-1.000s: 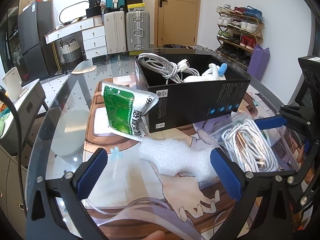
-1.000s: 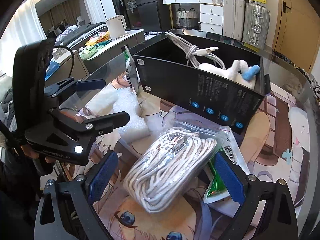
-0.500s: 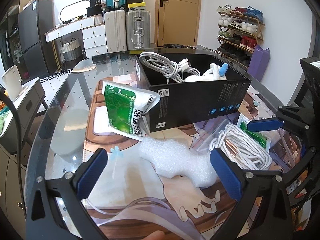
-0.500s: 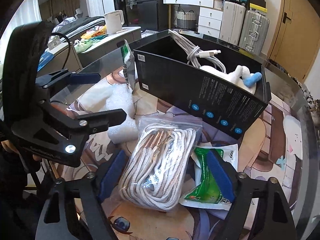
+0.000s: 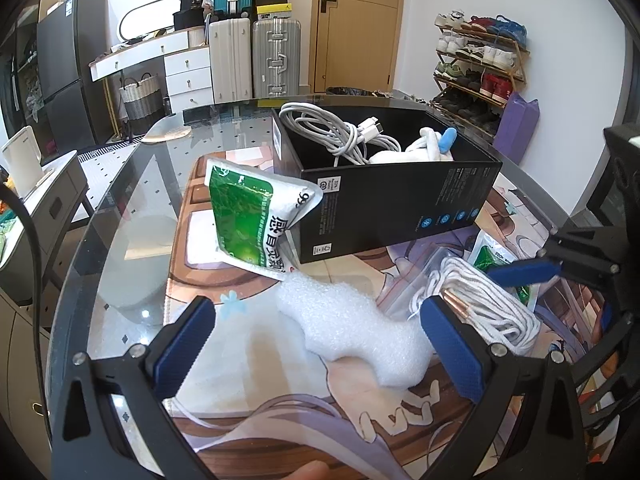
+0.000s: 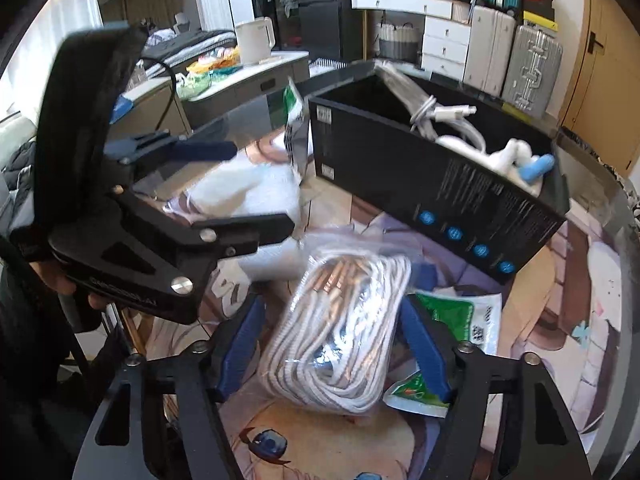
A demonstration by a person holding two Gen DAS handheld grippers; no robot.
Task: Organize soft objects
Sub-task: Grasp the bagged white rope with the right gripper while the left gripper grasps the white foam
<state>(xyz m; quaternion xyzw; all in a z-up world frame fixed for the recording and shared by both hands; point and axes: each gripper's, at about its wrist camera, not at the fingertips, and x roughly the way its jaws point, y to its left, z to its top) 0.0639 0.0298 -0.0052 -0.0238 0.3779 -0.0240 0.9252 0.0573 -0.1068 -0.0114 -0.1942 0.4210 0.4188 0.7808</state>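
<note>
While the right gripper [image 6: 332, 344] closes its blue pads around the clear plastic bag of coiled white cord [image 6: 340, 328], the pads stand just beside the bag's sides and I cannot tell whether they press it yet. That bag lies on the printed mat of the glass counter [image 5: 120, 208], in front of the open black cardboard box [image 5: 392, 204] and partly over a green-and-white sachet [image 6: 460, 316]. It looks light and squashy, with slick film that could slide, so a hold across the thick middle of the coil seems safest. The left gripper [image 5: 320, 344] hangs spread wide over the white foam wrap [image 5: 352, 328], gripping nothing. That foam should crush easily.
</note>
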